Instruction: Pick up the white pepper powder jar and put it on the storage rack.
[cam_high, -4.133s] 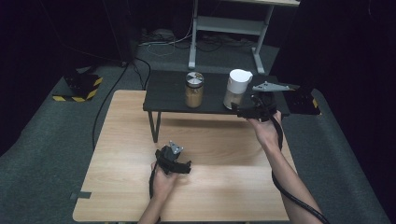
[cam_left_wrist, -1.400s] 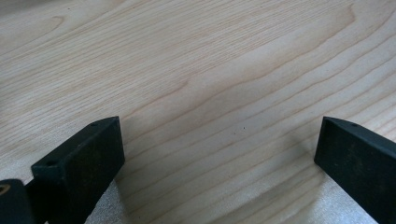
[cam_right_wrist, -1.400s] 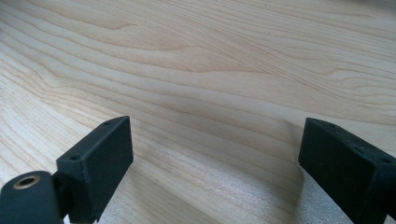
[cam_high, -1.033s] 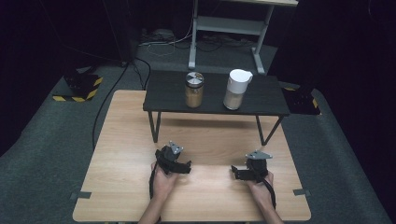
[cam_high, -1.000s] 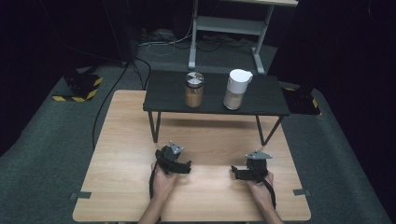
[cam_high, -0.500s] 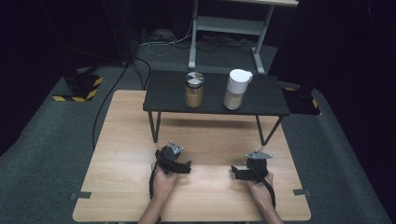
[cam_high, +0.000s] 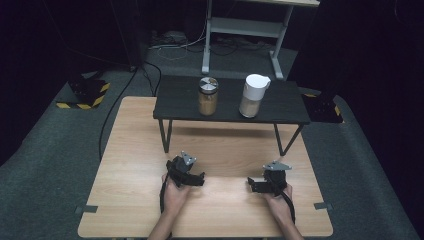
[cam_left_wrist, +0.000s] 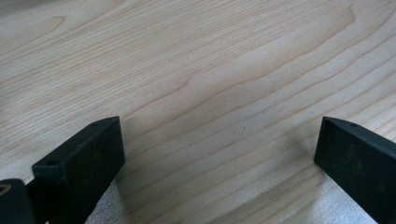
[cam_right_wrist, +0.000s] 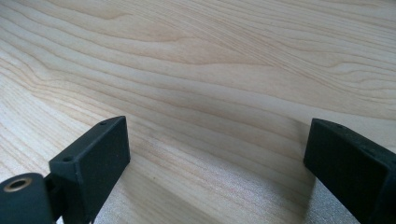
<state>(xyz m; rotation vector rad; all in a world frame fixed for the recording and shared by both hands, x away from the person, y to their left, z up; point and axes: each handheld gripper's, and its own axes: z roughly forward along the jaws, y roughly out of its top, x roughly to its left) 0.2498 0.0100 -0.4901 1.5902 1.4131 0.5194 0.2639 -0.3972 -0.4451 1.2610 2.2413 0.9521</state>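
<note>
- The light wooden table (cam_high: 130, 200) spans the near half of the high view; the two gripper views show its grain close up, which the high view is too far off to show
- The low black shelf on thin legs (cam_high: 230, 106) stands on the far part of the table; the high view shows it well apart from both grippers
- On the shelf stand a white lidded jug (cam_high: 254, 95) to the right and a glass jar with a metal lid and brown contents (cam_high: 207, 96) to the left, near each other but not touching
- The left gripper (cam_left_wrist: 219, 154) rests near, left of centre; its own view shows the jaws spread wide over bare wood, grasping nothing
- The right gripper (cam_right_wrist: 217, 149) rests near, to the right; jaws likewise released and empty
</note>
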